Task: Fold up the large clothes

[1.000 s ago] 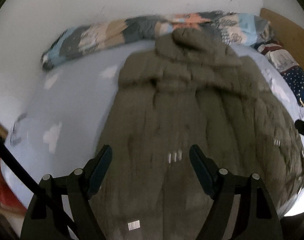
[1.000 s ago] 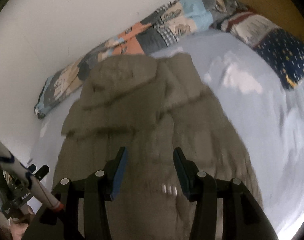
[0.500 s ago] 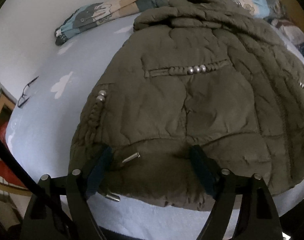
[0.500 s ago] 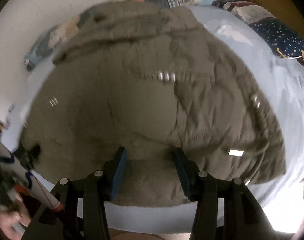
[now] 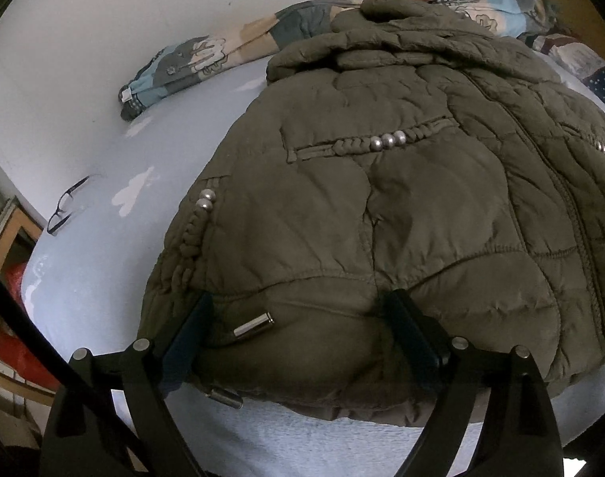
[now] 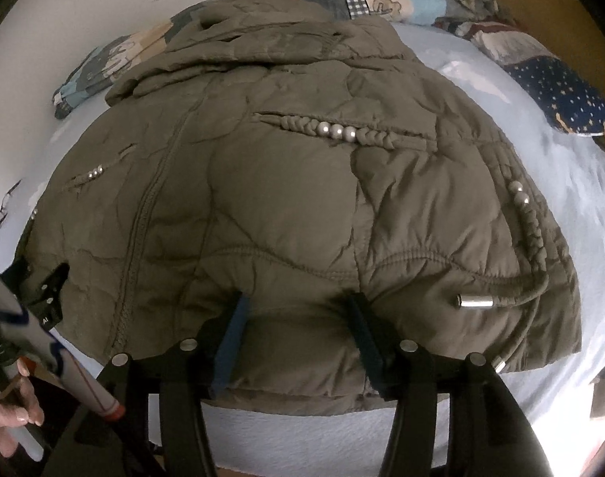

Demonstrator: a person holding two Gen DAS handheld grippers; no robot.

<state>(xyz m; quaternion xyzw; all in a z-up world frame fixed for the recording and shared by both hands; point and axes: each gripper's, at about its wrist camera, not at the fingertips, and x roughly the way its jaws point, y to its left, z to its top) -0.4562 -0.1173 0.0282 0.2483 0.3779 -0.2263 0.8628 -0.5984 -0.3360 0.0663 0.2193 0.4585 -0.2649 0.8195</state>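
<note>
Left gripper (image 5: pixel 298 330): jaws spread wide over the jacket's bottom hem, lower centre of the left wrist view; they have just been opening. The hem fabric bulges up between the fingers, but the pads do not look pressed together on it, so released. Right gripper (image 6: pixel 298 322): jaws partly apart, also just been opening, with the hem between the fingers at lower centre of the right wrist view; no clamp visible, released.

Bed (image 5: pixel 95 270): pale blue sheet with white cloud shapes, filling most of both views.

Jacket (image 5: pixel 401 206): large olive quilted coat, lying flat on the bed, front up, hood at the top of the frame, hem at the near edge by both grippers. It covers the centre and right of the left wrist view and the centre of the right wrist view (image 6: pixel 286 198).

Patchwork blanket (image 5: pixel 207 63): rolled along the wall, upper part of the frame, behind the hood.

Dark starred pillow (image 6: pixel 560 91): upper right of the right wrist view, apart from the jacket.

A hand (image 6: pixel 12 417): lower left corner of the right wrist view, around a handle.

Glasses (image 5: pixel 66 206): on the sheet, left of frame, well apart from the jacket.

Drawstring ends: metal tip (image 5: pixel 254 325) on the hem between the left gripper's fingers; another (image 6: pixel 475 301) right of the right gripper.
</note>
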